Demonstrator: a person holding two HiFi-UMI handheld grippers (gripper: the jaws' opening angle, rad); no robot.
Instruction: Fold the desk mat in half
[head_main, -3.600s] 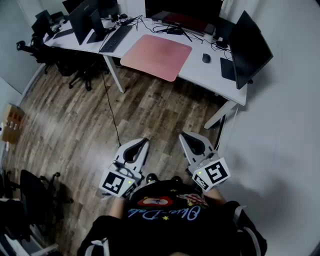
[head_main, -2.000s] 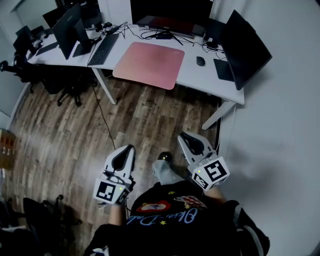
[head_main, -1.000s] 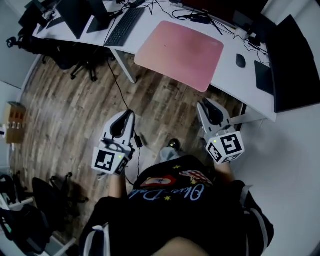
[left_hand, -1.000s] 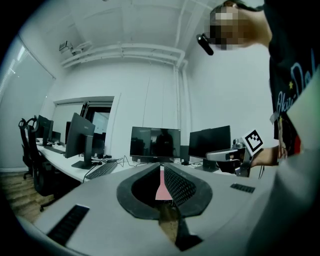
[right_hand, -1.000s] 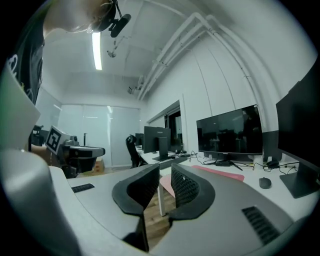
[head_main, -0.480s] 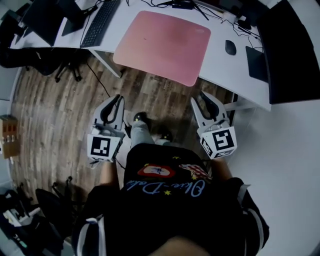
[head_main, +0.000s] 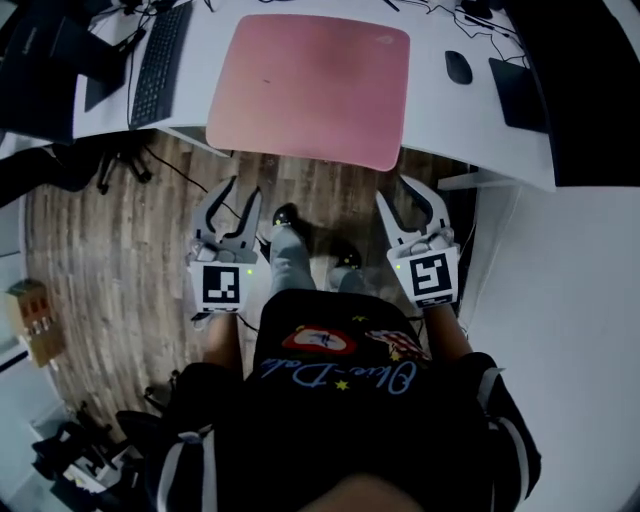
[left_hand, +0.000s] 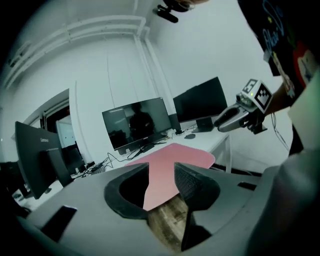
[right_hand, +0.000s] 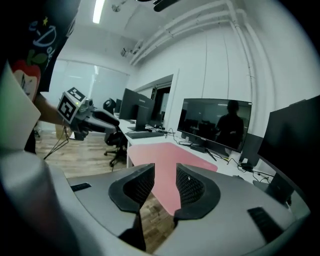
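Your left gripper and right gripper are opening, empty; you're risking an uneven pinch, the mat edge seemingly overhanging.

Operator clothing: black T-shirt with red graphic, pale-blue cursive lettering, yellow stars; white-striped sleeves. Grey trousers, black shoes.

The left gripper has its jaws opening, with nothing between them. Beyond the gap, the pink desk mat lies flat at the desk's front edge. A monitor stands along the back edge. The right gripper hangs near the desk's right end.
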